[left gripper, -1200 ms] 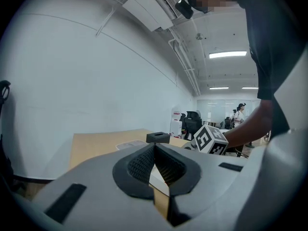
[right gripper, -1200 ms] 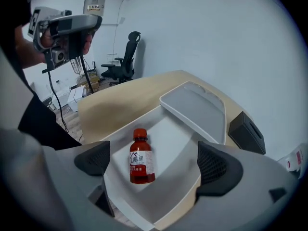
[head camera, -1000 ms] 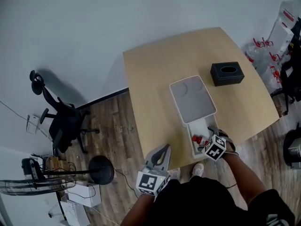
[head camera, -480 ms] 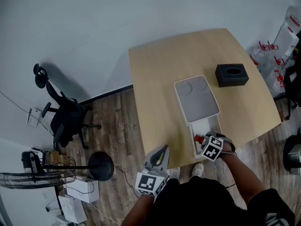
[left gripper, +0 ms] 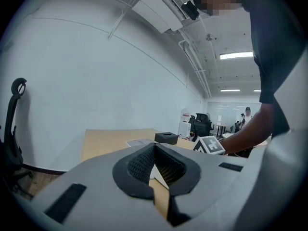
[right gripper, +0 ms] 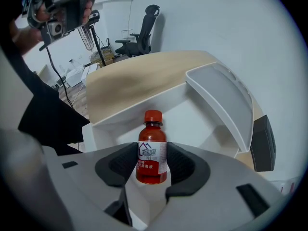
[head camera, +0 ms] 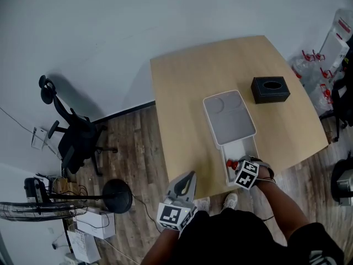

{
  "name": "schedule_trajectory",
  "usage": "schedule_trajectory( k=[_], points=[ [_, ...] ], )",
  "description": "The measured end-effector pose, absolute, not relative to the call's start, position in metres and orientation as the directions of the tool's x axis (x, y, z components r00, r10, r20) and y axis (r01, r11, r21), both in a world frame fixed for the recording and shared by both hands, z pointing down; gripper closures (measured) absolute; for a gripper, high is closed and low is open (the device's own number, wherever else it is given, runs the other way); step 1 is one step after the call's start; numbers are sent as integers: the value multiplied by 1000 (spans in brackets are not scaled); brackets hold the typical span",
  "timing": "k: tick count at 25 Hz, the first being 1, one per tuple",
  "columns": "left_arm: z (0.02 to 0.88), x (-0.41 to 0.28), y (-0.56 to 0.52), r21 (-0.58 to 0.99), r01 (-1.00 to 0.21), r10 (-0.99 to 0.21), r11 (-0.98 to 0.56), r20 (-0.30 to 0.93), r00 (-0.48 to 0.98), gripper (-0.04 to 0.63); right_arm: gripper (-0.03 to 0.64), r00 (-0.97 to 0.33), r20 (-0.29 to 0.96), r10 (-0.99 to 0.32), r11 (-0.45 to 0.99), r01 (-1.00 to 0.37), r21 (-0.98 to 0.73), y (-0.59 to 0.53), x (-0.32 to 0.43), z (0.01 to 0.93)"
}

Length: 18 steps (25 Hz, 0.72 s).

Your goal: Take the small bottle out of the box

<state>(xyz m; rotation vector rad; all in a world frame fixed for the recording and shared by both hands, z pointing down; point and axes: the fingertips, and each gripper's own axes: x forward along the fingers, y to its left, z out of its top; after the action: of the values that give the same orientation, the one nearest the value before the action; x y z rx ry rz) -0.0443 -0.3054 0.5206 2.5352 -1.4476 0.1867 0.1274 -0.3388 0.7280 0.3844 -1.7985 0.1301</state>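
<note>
Small bottle [right gripper: 152, 150], red-capped, stands upright inside the white box [right gripper: 115, 129]. The right gripper [right gripper: 152, 163] has just been closing, and its 2 pads now press the label. Left gripper [left gripper: 154, 148] has its jaws together, empty.

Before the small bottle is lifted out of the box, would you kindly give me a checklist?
1. The small bottle is between the jaws of the right gripper, which have just been closing: ok.
2. Both jaws touch its label: ok.
3. It stands upright, capped: ok.
4. The lid is clear of the box opening: ok.
5. The left gripper is away, jaws together: ok.
6. Grip firm enough: cannot tell.
</note>
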Motion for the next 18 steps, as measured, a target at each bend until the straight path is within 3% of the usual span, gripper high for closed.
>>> schedule_trajectory(
  k=[18],
  points=[
    [524,-43,-306,133,-855,-836,-501,182,518,584,411,-175,967,-184,950,-285,129,-339,129,734]
  ],
)
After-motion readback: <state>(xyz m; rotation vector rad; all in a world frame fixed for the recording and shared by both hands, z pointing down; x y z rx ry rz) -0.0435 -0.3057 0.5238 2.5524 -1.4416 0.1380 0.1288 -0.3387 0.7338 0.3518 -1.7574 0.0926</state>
